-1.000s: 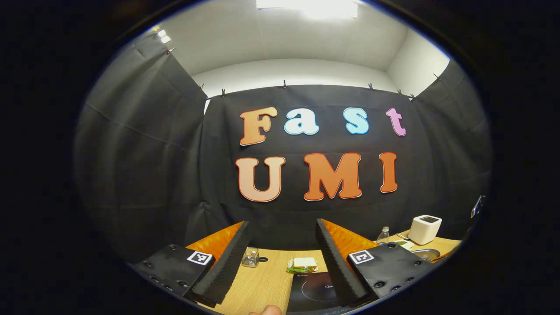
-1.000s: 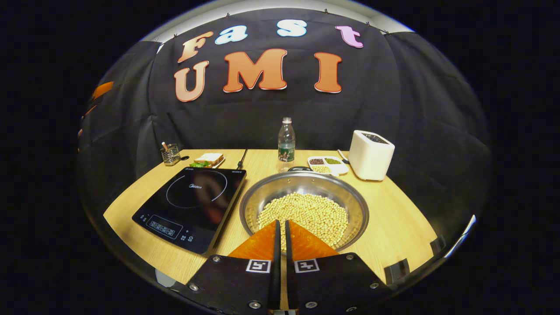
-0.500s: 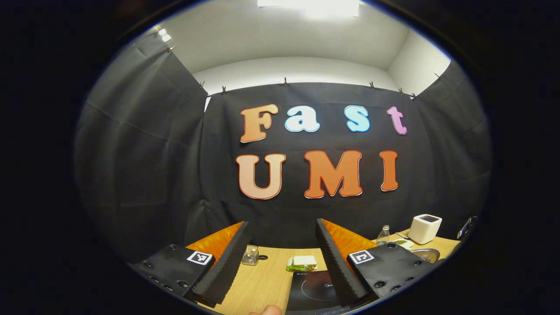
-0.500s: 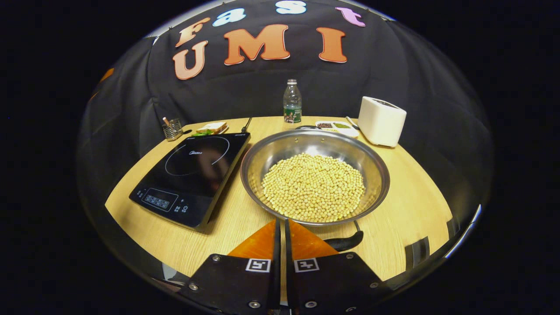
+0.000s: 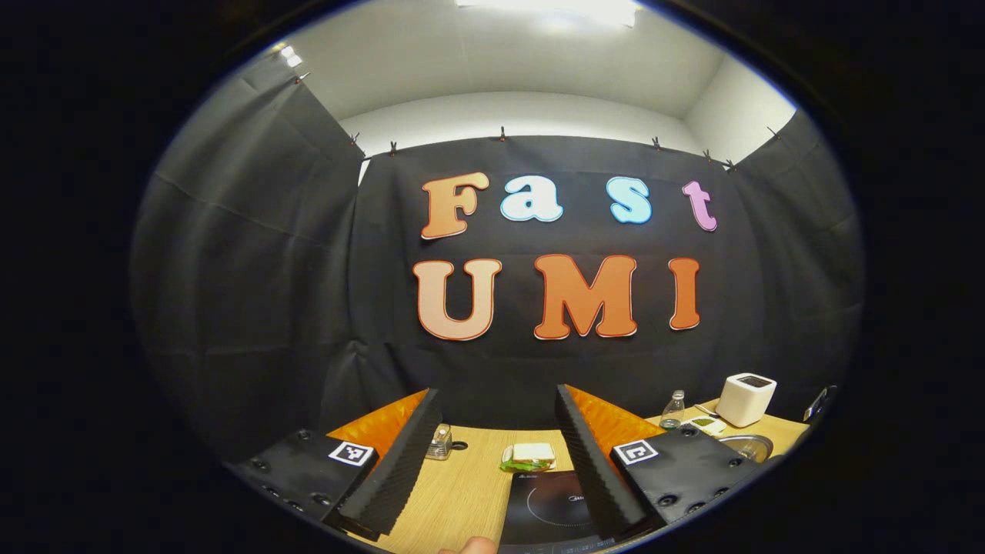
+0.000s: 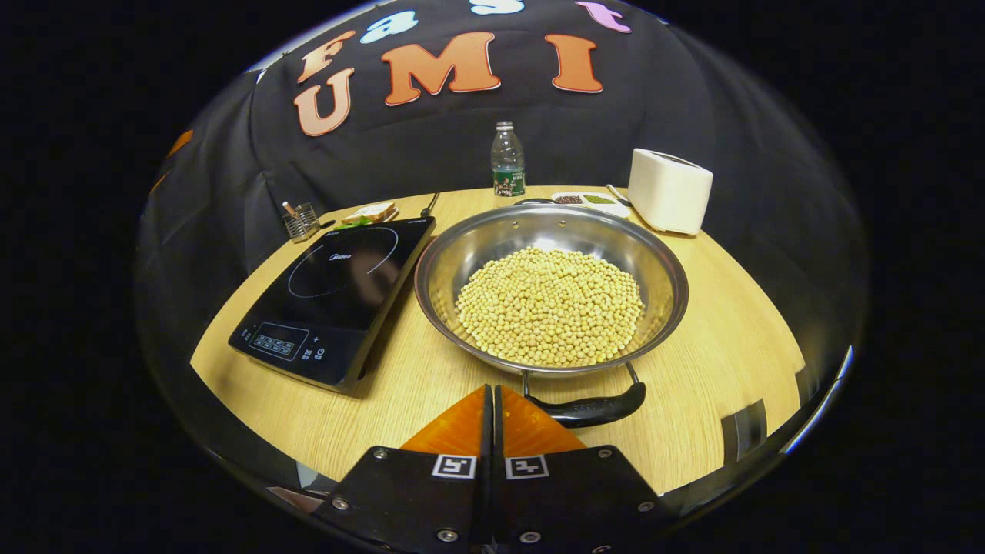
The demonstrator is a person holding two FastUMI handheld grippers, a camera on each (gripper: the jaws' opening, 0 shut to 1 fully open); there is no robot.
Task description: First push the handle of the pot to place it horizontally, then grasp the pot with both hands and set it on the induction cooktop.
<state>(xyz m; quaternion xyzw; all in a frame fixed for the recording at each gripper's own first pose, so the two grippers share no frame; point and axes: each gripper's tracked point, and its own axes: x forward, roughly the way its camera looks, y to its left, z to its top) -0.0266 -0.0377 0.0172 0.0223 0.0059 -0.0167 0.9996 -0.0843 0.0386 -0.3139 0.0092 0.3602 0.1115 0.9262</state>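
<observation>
In the right gripper view a wide steel pot (image 6: 659, 265) full of yellow beans (image 6: 550, 305) stands on the wooden table (image 6: 716, 362), with its dark near handle (image 6: 589, 406) facing me and a far handle (image 6: 531, 202) at the back rim. My right gripper (image 6: 492, 389) is shut and empty, its tips just left of the near handle and short of it. The black induction cooktop (image 6: 338, 288) lies left of the pot. In the left gripper view my left gripper (image 5: 496, 396) is open, held high, with the cooktop (image 5: 550, 508) and the pot's rim (image 5: 742, 445) low at the right.
At the back of the table stand a water bottle (image 6: 506, 160), a white toaster (image 6: 669, 191), a divided dish (image 6: 585, 200), a sandwich (image 6: 369, 213) and a small wire holder (image 6: 300, 223). A fingertip (image 5: 473, 545) shows at the bottom of the left gripper view.
The right gripper view has pulled back and tilted down, so the pot's near handle has come into sight ahead of the shut tips. The left gripper view tipped slightly downward.
</observation>
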